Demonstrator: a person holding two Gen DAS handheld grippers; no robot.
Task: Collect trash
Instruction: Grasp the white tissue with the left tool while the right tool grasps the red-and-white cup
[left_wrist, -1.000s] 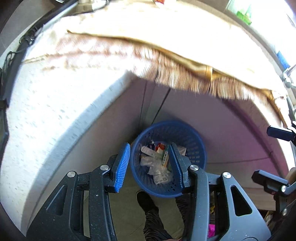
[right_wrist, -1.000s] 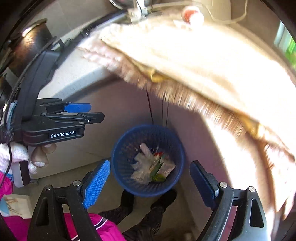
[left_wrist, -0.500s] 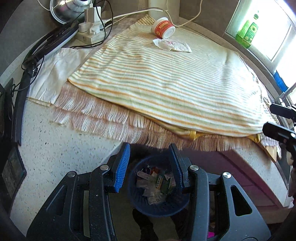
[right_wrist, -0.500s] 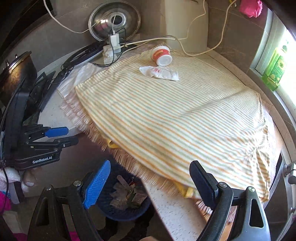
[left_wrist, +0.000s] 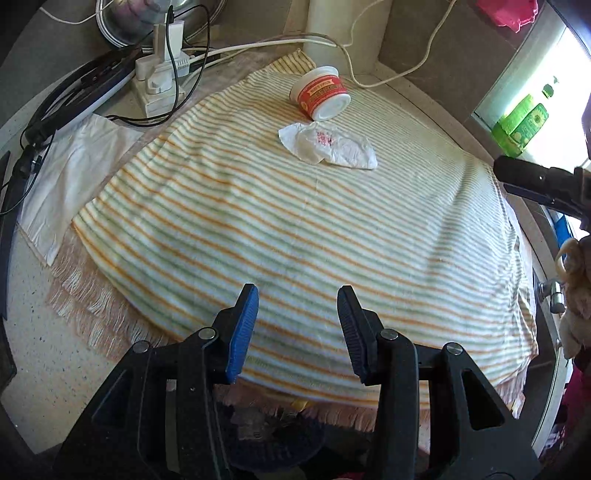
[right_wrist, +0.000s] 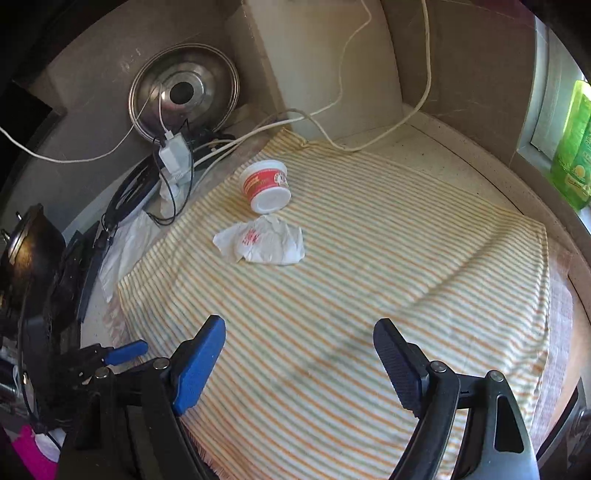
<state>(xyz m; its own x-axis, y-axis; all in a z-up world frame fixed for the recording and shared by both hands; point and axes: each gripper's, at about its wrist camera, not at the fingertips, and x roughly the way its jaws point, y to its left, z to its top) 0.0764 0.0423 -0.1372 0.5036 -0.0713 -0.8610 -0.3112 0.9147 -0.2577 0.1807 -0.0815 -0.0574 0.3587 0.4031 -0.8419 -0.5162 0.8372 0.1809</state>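
Reaching toward the two pieces of trash lying at the far side of the striped cloth (right_wrist: 369, 295) covering the surface (left_wrist: 48, 354): a crumpled white wrapper (right_wrist: 262, 245) and, touching it at about 12 o'clock, a red-and-white tub (right_wrist: 266, 184) tipped on its side, mouth facing the cameras. Hovering over the cloth's near edge with both tongs empty: left tongs (left_wrist: 297, 325) standing partly spread, right tongs (right_wrist: 299, 362) spread wide, nothing between either pair. Probably best sending the right tongs for the tub, since only a wide spread looks able to straddle its round body; closing across the wall, not the rim, to avoid it rolling off toward the cables (right_wrist: 332, 122) at 12 o'clock. Taking the wrapper with the left tongs, coming down steeply and pinching its raised crumple, keeping the pads off the cloth so no stripes get lifted along. Blue bin (left_wrist: 273, 439) waiting under the near edge at 6 o'clock, half hidden.
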